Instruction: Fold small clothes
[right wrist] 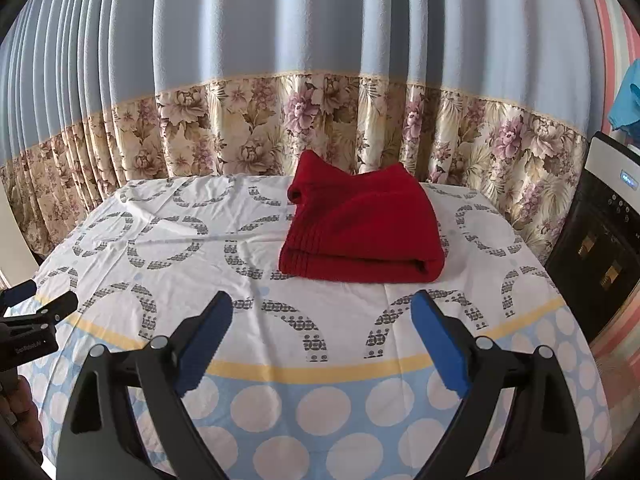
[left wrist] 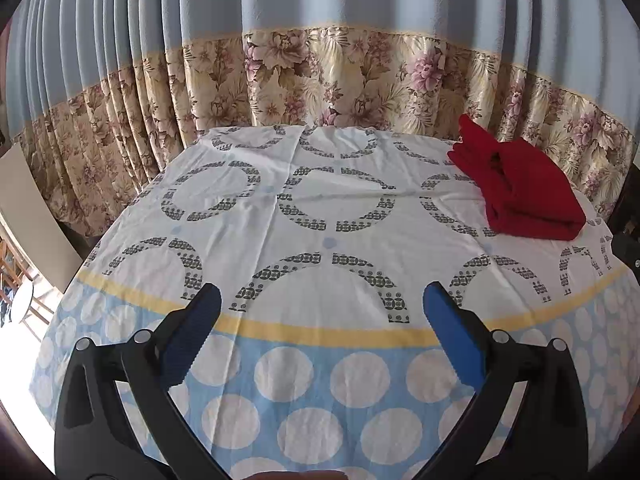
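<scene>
A red knitted garment lies folded into a thick bundle on the patterned tablecloth, toward the far side of the table. In the left wrist view the red garment sits at the far right. My right gripper hovers open just in front of it, blue pads wide apart and nothing between them. My left gripper stands open over the cloth's near middle, well left of the garment and holding nothing. The left gripper also shows at the right wrist view's left edge, with a hand below it.
A blue and floral curtain hangs close behind the table. A dark appliance with a white top stands at the right of the table. A pale panel and wooden furniture stand off the table's left side.
</scene>
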`<state>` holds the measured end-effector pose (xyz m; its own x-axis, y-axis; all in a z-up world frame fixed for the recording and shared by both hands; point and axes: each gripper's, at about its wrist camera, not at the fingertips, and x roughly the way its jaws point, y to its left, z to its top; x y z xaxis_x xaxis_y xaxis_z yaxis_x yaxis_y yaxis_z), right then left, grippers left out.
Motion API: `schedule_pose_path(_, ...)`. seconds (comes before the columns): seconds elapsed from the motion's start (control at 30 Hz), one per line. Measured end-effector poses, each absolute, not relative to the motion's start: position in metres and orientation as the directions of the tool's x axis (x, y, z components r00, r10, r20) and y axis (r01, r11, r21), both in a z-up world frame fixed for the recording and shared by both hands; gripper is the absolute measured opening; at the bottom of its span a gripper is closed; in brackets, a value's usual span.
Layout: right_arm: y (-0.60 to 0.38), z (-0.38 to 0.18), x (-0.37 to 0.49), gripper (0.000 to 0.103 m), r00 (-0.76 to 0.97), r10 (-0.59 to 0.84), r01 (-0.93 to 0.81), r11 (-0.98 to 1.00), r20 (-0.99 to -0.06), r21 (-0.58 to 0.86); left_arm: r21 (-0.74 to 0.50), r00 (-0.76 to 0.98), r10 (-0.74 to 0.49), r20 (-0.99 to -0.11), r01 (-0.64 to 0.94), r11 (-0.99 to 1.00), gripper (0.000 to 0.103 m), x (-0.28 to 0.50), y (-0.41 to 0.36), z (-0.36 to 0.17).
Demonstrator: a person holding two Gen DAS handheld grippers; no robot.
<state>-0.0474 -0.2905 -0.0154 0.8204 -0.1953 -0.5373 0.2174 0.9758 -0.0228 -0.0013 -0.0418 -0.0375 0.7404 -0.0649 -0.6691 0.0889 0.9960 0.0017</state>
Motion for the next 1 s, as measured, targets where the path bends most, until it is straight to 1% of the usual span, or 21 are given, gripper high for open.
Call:
schedule_pose_path(0.3, -0.296, -0.020, -0.048, 0.091, 0.813, -0.164, 0.211, 0.977, -0.559, 0.021, 0.000, 0.735, -0.069, -0.675, 0.093, 0.996, 0.100, -0.002, -0.047, -0.038)
schedule_pose_path(1.0, -0.295, -0.017, -0.055, 0.091, 0.823, -0.156, 0.201, 0.979, -0.546, 0.023, 0.005, 0.751, -0.052, -0.659, 0.073, 0.997, 0.100, -0.008, -0.047, -0.026)
